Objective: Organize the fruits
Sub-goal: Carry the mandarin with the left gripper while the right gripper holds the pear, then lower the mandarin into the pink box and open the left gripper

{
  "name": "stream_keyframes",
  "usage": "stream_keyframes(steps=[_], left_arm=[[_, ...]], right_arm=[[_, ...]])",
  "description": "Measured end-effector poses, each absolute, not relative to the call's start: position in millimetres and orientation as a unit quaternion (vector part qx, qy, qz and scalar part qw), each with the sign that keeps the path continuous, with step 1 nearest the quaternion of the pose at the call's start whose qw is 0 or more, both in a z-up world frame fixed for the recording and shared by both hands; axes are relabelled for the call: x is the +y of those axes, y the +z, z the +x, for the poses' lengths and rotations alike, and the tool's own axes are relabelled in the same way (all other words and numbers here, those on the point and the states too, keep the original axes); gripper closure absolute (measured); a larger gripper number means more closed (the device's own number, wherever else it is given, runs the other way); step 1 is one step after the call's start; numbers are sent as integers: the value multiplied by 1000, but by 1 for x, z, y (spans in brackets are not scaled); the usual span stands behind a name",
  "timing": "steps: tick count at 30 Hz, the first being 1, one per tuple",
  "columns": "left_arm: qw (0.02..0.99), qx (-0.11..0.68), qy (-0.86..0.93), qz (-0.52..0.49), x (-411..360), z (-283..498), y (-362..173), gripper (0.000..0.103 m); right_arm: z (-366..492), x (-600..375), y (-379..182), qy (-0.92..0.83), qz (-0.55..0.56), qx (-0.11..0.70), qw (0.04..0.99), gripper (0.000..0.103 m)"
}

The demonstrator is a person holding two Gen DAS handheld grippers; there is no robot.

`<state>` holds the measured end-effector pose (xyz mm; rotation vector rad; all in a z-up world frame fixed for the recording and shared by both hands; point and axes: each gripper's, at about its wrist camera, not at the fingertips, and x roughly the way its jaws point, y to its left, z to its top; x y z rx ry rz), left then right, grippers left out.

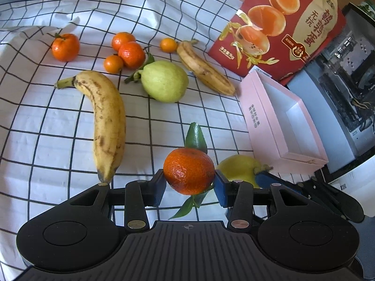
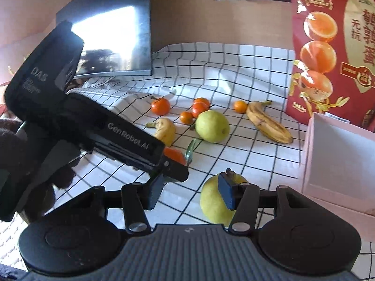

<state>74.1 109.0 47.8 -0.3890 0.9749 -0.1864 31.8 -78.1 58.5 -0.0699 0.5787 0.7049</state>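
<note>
Left gripper (image 1: 189, 182) clamps a leafy tangerine (image 1: 188, 171) between its blue pads, pebbly orange rind, glossy green leaf on top, held just above the cloth. Right gripper (image 2: 191, 193) has nothing between its fingers, jaws apart; a smooth yellow-green pear (image 2: 214, 202) sits behind its right pad, contact unclear. White checkered cloth (image 1: 46, 128), wrinkled, black grid lines. On it: 2 speckled yellow bananas, a long curved one (image 1: 107, 124) and a browner one (image 1: 205, 69); 1 pale green guava (image 1: 165, 80) with stem leaves; 5 loose small oranges near the far edge (image 1: 65, 46). Pink cardboard box (image 1: 264, 126), rectangular, white interior, at right. Red printed carton (image 1: 281, 23) leans behind.
</note>
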Motion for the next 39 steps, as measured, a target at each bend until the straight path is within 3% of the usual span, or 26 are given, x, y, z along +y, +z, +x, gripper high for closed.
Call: stream_keyframes(steps=[5,7,9,21,24,26,34,39], left_arm=[[865,459,-79,-189,116,71,51,54],[866,457,-73,-188,120,68,53,54],[866,458,-68,-186,122,65,54,54],[854,485,-69,-174,123,39,49,54],[854,488,-74,-168,119,37,50,54],[857,483,-81,-161,113,38,55,54],[898,386,-196,-78,44,93,140,54],[880,402,-249,41,-51,164,143,54]], right_arm=[[15,-94,65,342,-45,254,904,45],[11,-100,66,325,-60,242,912,33],[11,-99,62,299,-82,234,921,30],[78,-83,27,297,-63,318,898,30],[78,-83,25,311,-64,324,891,41],[75,-85,27,309,-67,327,891,41],[45,-155,90,258,-11,256,932,41],[21,-205,112,164,-27,219,962,41]])
